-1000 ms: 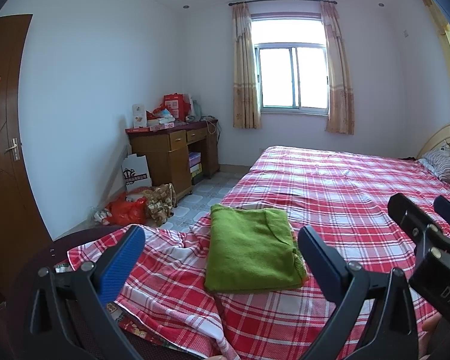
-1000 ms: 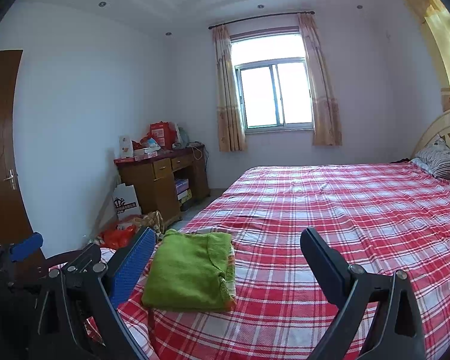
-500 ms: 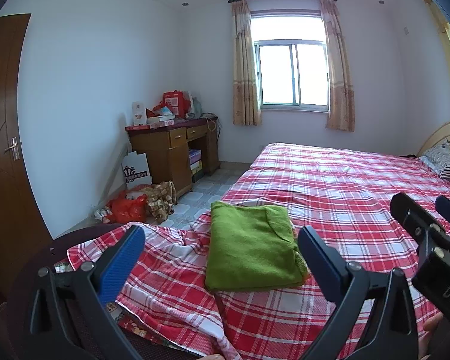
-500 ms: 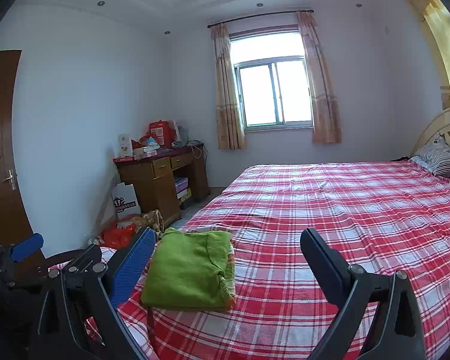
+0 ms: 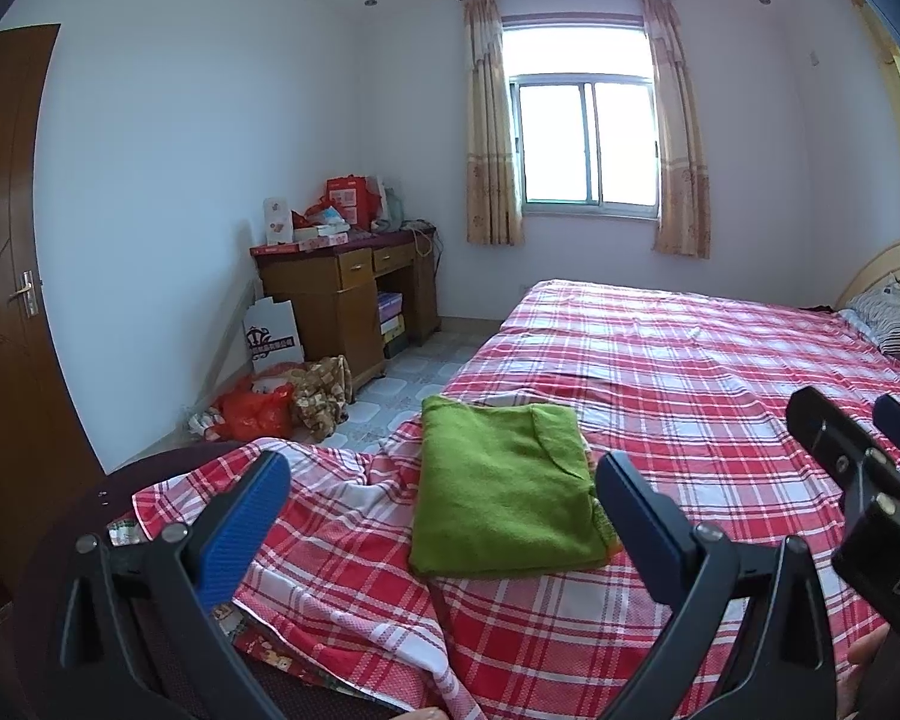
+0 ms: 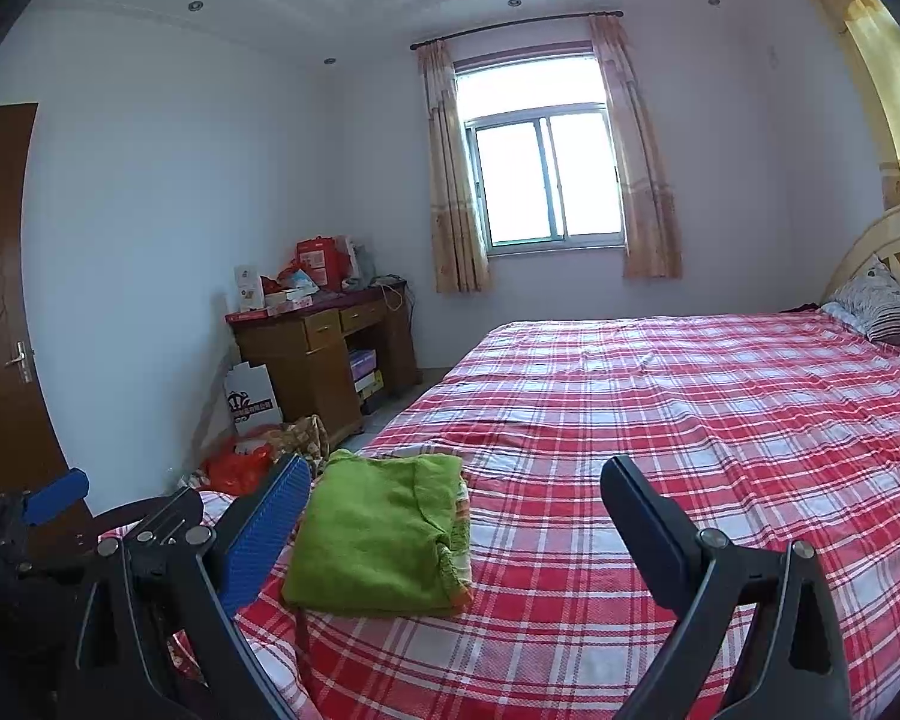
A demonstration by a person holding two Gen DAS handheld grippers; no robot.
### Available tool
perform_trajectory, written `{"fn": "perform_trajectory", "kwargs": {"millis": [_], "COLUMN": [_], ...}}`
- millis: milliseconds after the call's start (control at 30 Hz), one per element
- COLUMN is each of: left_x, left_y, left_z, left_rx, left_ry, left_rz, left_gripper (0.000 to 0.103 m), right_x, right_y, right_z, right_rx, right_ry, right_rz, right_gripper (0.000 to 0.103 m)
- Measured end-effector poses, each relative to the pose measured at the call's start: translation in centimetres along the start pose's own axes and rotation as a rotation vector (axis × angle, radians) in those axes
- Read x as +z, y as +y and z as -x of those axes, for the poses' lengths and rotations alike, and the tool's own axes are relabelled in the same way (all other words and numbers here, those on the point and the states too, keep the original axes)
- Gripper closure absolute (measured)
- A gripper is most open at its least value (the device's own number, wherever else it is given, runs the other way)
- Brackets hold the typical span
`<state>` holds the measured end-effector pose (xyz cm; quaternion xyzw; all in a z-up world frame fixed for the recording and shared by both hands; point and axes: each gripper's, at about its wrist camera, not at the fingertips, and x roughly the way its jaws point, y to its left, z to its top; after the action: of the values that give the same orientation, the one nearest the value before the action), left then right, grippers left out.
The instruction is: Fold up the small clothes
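Note:
A green sweater [image 5: 504, 489] lies folded into a neat rectangle on the red plaid bedsheet [image 5: 690, 396], near the bed's foot corner. It also shows in the right wrist view [image 6: 384, 534]. My left gripper [image 5: 444, 486] is open and empty, held back from the sweater, which shows between its fingers. My right gripper [image 6: 450, 498] is open and empty, with the sweater just inside its left finger. The right gripper also shows at the right edge of the left wrist view [image 5: 852, 450].
A wooden desk [image 5: 348, 294] piled with boxes stands by the left wall, with bags [image 5: 258, 408] on the floor beside it. A brown door [image 5: 6, 300] is at far left. A pillow [image 5: 888, 318] and headboard are at far right. A window [image 5: 588, 144] is in the far wall.
Both grippers have drifted very slightly; the sweater has not moved and both stay open.

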<state>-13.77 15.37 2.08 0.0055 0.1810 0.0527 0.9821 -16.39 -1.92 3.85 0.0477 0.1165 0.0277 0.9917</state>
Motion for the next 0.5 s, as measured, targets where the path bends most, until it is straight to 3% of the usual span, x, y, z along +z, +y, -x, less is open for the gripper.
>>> {"fn": "perform_trajectory", "kwargs": {"millis": [500], "left_x": [-0.12], "left_y": [-0.24], "left_z": [-0.29], "left_rx": [0.002], "left_ry": [0.004], "left_rz": [-0.015], "left_gripper": [0.000], "right_x": [-0.24], "right_y": [-0.42], "right_z": [0.15], "right_rx": [-0.005], "right_ry": [0.005], "right_rz": [-0.016], "right_gripper": [0.005]}}
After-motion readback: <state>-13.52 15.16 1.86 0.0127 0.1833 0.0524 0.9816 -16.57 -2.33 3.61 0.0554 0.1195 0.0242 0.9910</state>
